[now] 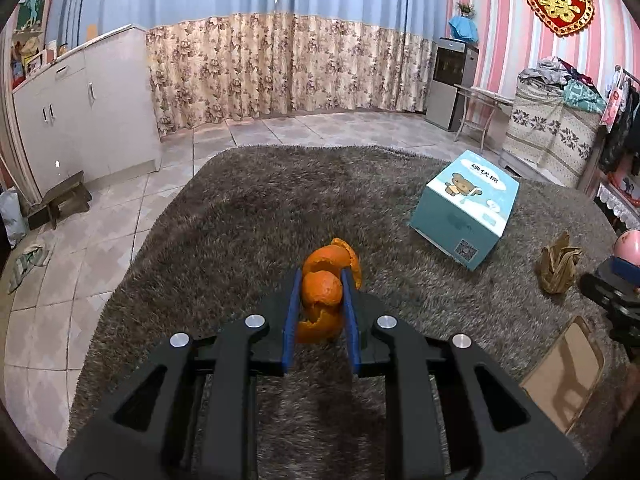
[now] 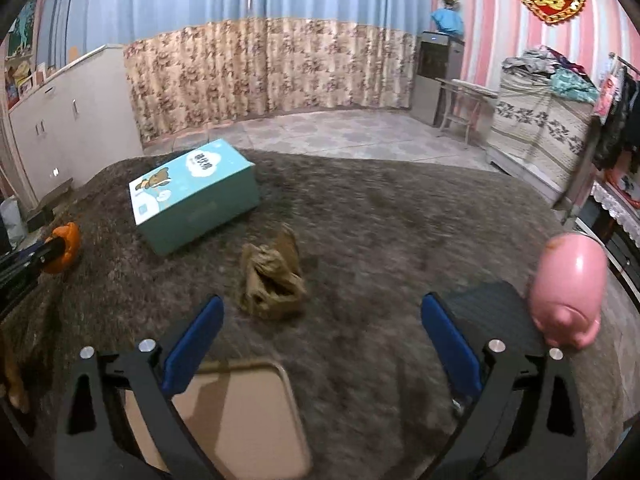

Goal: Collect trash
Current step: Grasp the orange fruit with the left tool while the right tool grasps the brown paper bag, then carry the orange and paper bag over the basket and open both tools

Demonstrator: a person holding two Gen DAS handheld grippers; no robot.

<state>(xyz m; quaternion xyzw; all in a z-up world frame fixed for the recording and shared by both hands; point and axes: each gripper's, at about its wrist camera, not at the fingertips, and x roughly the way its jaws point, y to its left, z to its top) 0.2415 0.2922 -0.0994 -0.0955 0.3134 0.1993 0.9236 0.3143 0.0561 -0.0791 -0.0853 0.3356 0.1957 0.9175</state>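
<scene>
A curl of orange peel (image 1: pixel 326 292) is clamped between the blue pads of the left tongs (image 1: pixel 320 300), which have closed to a narrow gap around it and hold it above a shaggy grey-brown rug (image 1: pixel 248 208). The peel looks light, thin and springy, likely to tear or slip if squeezed at an edge, so the grip across its rounded middle seems the safest hold. Toward the rug's right side lies a crumpled brown paper wad (image 2: pixel 272 280), probably the next piece of trash; it appears light and soft and should crush easily, so pinching its bulky centre would suit it best. The right tongs (image 2: pixel 324 344) are spread wide and hold nothing, with the paper wad just ahead of them between the line of the two pads. Beyond the wad, nearer the rug's far edge, a teal cardboard box (image 2: pixel 196 192) with a cartoon bear lies on its side. A pink piggy bank (image 2: pixel 568 288) stands near the rug's right edge. A flat tan tray (image 2: pixel 240 408) lies at the rug's near edge, beneath the right tongs.
</scene>
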